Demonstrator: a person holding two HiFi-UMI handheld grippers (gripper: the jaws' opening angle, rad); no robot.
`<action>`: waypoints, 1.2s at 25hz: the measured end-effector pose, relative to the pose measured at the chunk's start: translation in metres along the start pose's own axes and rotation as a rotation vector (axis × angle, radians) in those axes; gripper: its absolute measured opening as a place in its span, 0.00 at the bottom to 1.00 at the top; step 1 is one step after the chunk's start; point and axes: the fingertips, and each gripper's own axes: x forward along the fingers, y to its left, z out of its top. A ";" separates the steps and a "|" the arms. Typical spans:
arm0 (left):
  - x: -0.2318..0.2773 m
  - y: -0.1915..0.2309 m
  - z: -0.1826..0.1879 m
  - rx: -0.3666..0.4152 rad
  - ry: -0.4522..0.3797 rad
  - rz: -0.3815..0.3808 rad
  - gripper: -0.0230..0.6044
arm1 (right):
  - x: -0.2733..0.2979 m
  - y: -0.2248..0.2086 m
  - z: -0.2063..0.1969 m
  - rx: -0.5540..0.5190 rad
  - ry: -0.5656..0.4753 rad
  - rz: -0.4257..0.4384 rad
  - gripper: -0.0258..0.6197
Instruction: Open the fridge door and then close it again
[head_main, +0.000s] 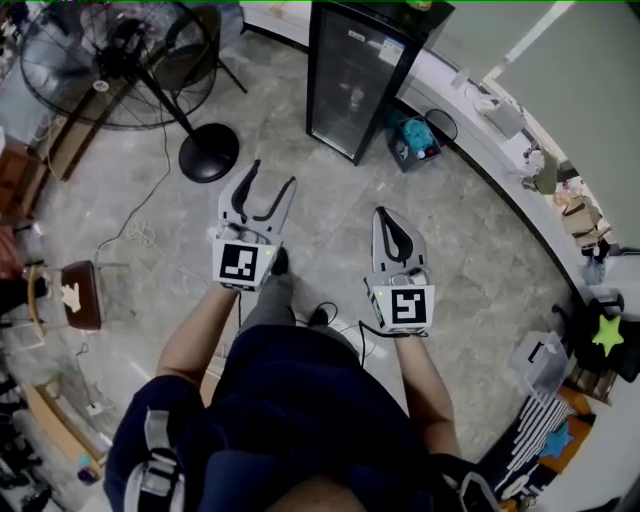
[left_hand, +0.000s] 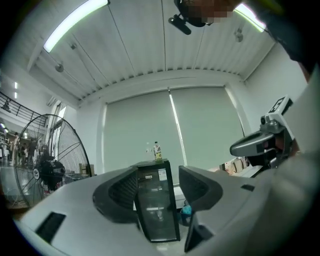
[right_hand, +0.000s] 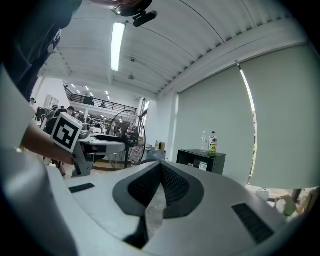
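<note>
A small black fridge (head_main: 355, 75) with a glass door stands shut against the far wall, and I see it straight ahead in the left gripper view (left_hand: 159, 210). Two bottles (left_hand: 157, 150) stand on its top. My left gripper (head_main: 268, 182) hangs open well short of the fridge, nothing between its fingers (left_hand: 124, 192); the fridge shows through the gap. My right gripper (head_main: 386, 220) is shut on nothing, also well back from the fridge (right_hand: 202, 161), which lies ahead to its right.
A big floor fan (head_main: 115, 60) on a round base (head_main: 208, 155) stands left of the fridge. A blue bag (head_main: 415, 138) sits by the fridge's right side. A low ledge with clutter (head_main: 560, 190) curves along the right. Cables (head_main: 135, 235) lie on the stone floor.
</note>
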 end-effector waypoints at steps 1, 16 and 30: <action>0.012 0.010 -0.003 0.013 -0.010 -0.013 0.43 | 0.015 -0.001 0.000 0.005 0.002 -0.010 0.07; 0.196 0.136 -0.053 -0.023 0.011 -0.162 0.43 | 0.212 -0.041 0.006 0.006 0.038 -0.144 0.07; 0.350 0.161 -0.098 -0.026 0.066 -0.089 0.43 | 0.313 -0.127 -0.016 0.009 0.033 -0.063 0.07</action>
